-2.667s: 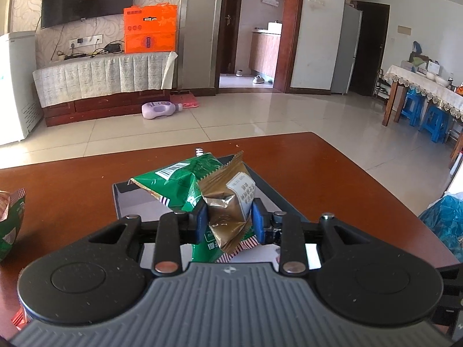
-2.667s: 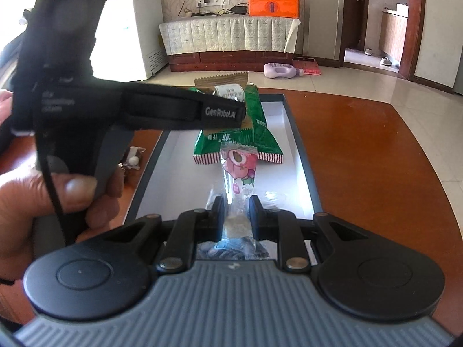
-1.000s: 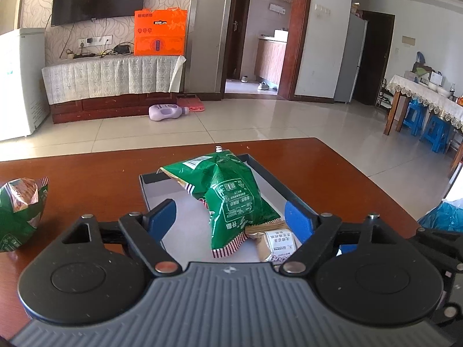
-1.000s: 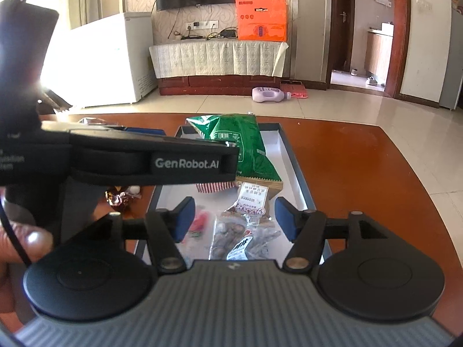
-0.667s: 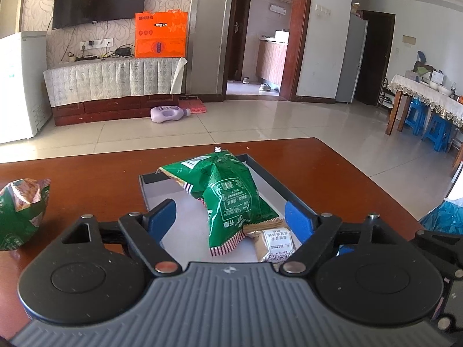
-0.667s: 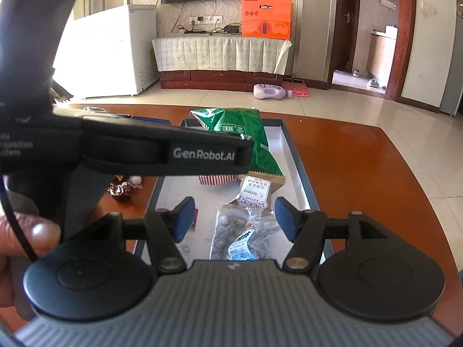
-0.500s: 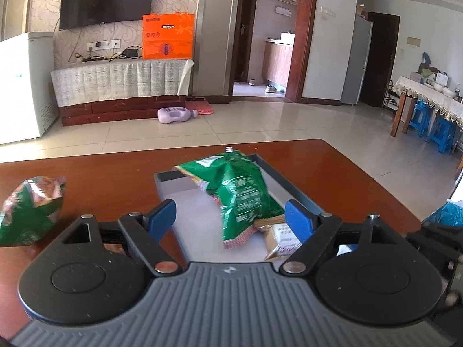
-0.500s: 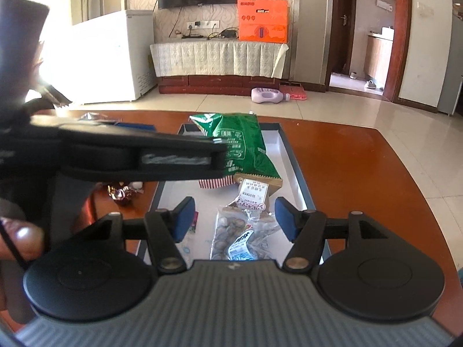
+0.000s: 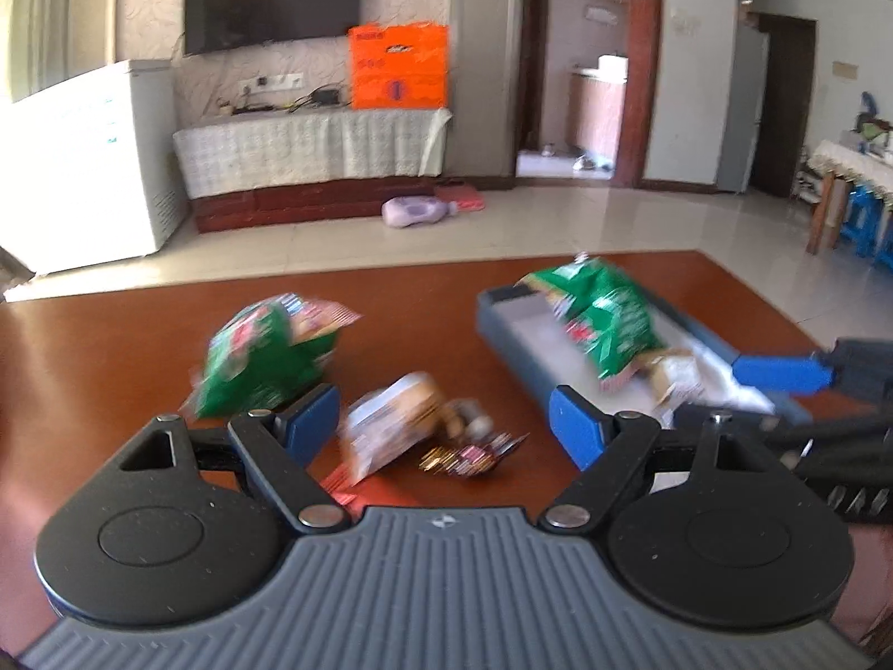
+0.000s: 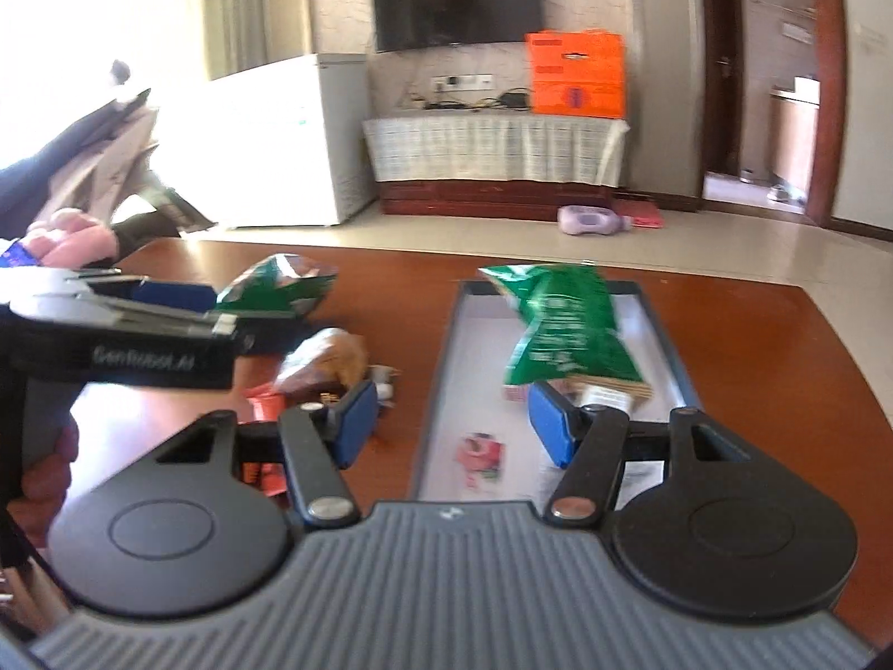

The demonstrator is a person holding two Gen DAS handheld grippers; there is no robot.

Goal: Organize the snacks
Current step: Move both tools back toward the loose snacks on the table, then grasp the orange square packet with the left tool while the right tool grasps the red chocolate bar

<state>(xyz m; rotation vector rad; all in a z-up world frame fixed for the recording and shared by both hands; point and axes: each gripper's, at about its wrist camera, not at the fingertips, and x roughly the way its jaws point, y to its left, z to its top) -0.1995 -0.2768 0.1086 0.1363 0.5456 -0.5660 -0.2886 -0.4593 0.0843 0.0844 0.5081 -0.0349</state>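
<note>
While both views are smeared by motion blur, the left gripper [image 9: 443,416] hangs with its blue pads spread wide and nothing between them, above a loose cluster of snacks on the red-brown table [image 9: 111,346]. Below it lie a pale, brown-printed packet [image 9: 390,419] and a small dark foil-wrapped sweet [image 9: 469,455], with a green-and-red bag [image 9: 262,354] just beyond to the left. The right gripper [image 10: 443,427] also stands open and empty, poised over the near left edge of a long grey tray [image 10: 438,379]. Inside the tray, a large green bag [image 10: 563,329] rests toward the far end, a tan packet [image 10: 611,391] touching its near edge, and a small pink-printed wrapper [image 10: 480,458] lies closer in. A hand [image 10: 70,237] shows at the left edge of the right wrist view, behind the left gripper's dark body. An orange box [image 9: 399,67] sits on a cloth-draped cabinet [image 9: 312,151] across the room.
</note>
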